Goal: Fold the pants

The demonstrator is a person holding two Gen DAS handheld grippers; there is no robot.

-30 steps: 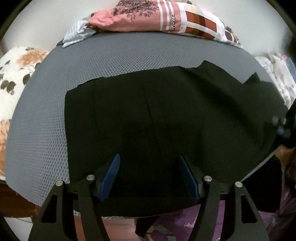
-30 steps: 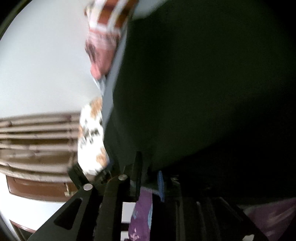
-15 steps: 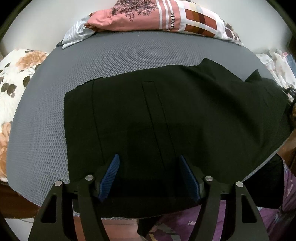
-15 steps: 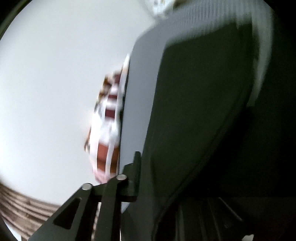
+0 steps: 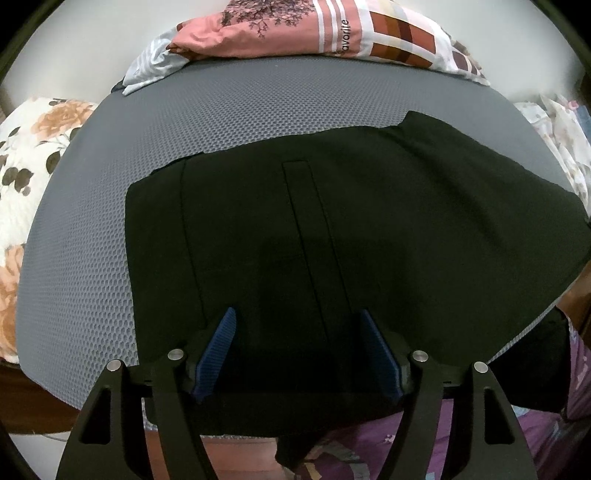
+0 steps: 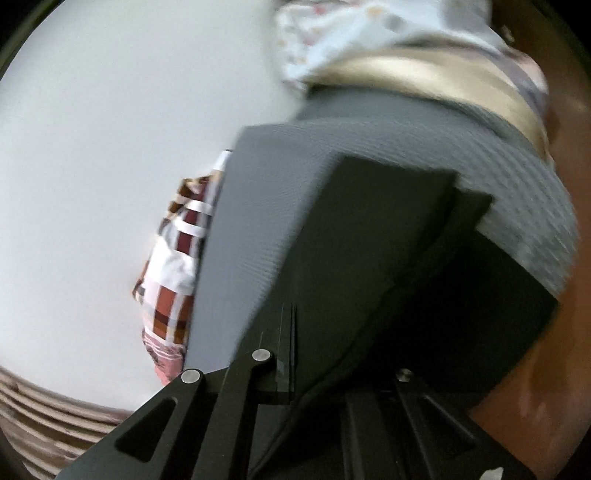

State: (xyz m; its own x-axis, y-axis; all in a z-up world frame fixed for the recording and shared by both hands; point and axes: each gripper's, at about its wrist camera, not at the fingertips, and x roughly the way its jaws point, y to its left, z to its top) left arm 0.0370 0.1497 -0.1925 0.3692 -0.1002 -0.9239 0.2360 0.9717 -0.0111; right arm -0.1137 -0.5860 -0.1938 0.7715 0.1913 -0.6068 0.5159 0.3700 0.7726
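Black pants (image 5: pixel 332 229) lie spread across a grey mesh mat (image 5: pixel 221 122), waistband side near me and the leg end reaching to the right edge. My left gripper (image 5: pixel 299 321) hovers over the near part of the pants. Its blue pads (image 5: pixel 218 347) stand wide apart and are still widening a little, with nothing pinched between them. In the right wrist view my right gripper (image 6: pixel 290 321) is shut on an edge of the pants (image 6: pixel 351 258). The fabric runs from the closed fingers up onto the mat (image 6: pixel 258 184) and hides the right finger.
A pink and striped pillow (image 5: pixel 314 29) lies along the mat's far edge, a floral pillow (image 5: pixel 29 147) at the left. Light printed bedding (image 5: pixel 561 133) bunches at the right. Purple patterned cloth (image 5: pixel 461 443) shows below the near edge. A white wall (image 6: pixel 110 147) stands behind.
The right gripper swung along the mat with the pants edge and its jaws closed fully. The right end of the pants now lies smoother. The left gripper stayed where it was.
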